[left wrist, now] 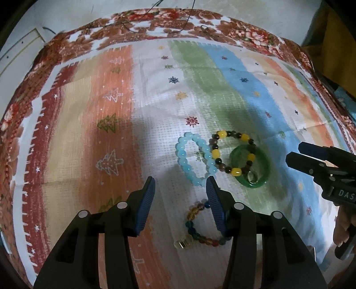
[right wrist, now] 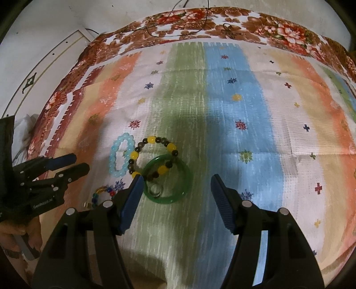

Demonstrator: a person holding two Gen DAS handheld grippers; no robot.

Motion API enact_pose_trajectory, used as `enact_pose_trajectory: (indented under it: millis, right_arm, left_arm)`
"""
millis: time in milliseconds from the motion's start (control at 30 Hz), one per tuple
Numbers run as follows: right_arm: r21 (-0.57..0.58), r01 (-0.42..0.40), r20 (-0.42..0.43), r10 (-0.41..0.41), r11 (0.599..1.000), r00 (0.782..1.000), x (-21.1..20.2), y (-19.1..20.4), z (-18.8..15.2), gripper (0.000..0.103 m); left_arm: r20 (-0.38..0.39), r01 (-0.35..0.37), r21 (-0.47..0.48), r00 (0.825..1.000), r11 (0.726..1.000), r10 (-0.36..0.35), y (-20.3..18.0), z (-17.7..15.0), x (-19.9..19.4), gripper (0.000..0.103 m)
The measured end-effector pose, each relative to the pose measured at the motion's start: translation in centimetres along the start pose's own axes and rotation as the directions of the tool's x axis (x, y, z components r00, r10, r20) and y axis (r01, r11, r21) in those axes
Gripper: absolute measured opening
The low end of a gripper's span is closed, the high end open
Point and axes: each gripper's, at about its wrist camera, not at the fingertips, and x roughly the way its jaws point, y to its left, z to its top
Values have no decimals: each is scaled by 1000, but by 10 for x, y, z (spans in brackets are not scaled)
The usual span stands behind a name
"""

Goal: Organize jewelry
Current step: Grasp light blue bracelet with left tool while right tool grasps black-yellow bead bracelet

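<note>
striped cloth (right wrist: pixel 244 73) over floral sheet (right wrist: pixel 278 33), white wall (right wrist: pixel 55 20).

Striped cloth (right wrist: pixel 255 137), floral bedspread (right wrist: pixel 278 31)

The left gripper (left wrist: pixel 180 189) hangs over a striped cloth (left wrist: pixel 89 100) with little trees and snowflakes on it, jaws apart with nothing between them. Just past the fingertips there's a pale blue bead bracelet (left wrist: pixel 195 159), and right beside it a yellow-and-dark bead bracelet (left wrist: pixel 231 153) that lies partly over a green bangle (left wrist: pixel 264 169). A small clear ring (left wrist: pixel 252 176) sits inside the bangle. Closer in, partly behind the right finger, is a multicolour bead bracelet (left wrist: pixel 200 224) with a gold-edged clear charm (left wrist: pixel 183 242). The right gripper (left wrist: pixel 296 155) pokes in from the right edge, jaws apart too, with a hand (left wrist: pixel 341 229) below it. The cloth has a brown floral border (left wrist: pixel 244 31).
</note>
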Motion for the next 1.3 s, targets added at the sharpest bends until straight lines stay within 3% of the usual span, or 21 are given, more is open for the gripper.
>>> enact_pose_trajectory:
  millis: [567, 1300]
  right_arm:
    - [7, 1, -67, -1, 1000, 998, 41, 0, 22, 63]
    - [-28, 82, -112, -85, 996, 990, 90, 0, 44, 63]
  left_arm:
    - [-44, -4, -4, 999, 1000, 4, 6, 18, 34, 48]
    - [-79, -21, 31, 997, 999, 23, 7, 20, 64, 48]
